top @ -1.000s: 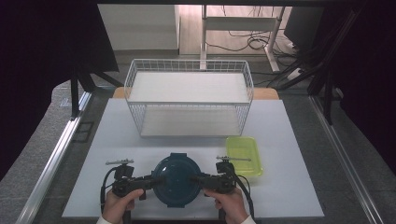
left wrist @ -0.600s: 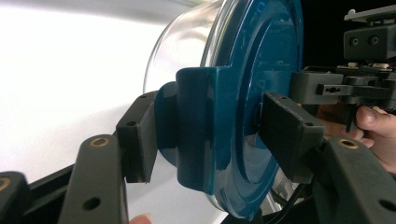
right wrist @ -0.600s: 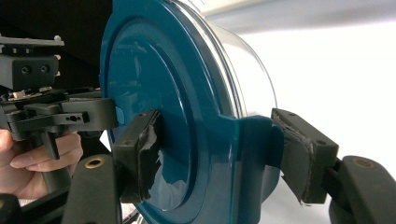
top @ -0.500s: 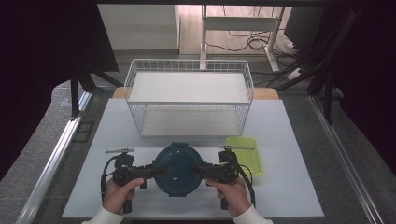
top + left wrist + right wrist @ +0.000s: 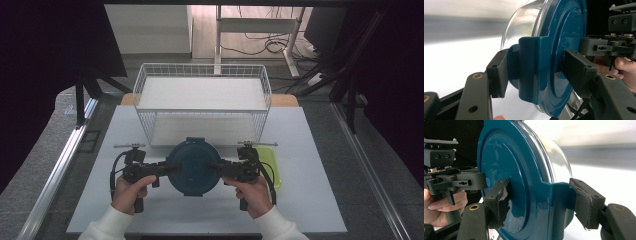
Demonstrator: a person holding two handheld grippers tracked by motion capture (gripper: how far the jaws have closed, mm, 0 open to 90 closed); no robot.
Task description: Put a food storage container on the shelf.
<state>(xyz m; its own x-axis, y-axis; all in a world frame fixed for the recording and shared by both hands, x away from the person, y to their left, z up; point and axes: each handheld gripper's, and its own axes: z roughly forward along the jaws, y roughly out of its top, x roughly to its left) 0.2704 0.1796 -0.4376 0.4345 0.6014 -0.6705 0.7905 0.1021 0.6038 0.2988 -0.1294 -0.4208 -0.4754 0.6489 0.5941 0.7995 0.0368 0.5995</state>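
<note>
White wire basket (image 5: pixel 202 107), yellow-green lid (image 5: pixel 270 165)

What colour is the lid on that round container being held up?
Dark teal blue, a plain glossy lid on a clear bowl; the right gripper view shows it best.

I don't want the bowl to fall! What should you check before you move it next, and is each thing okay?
1. Left gripper clamped on the side clip of the blue-lidded glass container: ok.
2. Right gripper clamped on the opposite clip: ok.
3. Container carried evenly between both grippers in the high view: ok.
4. Lid sealed all round the glass: cannot tell.
5. White wire basket just ahead has open space inside: ok.
6. Yellow-green box beside the right hand is out of the way: ok, it lies off to the side.
</note>
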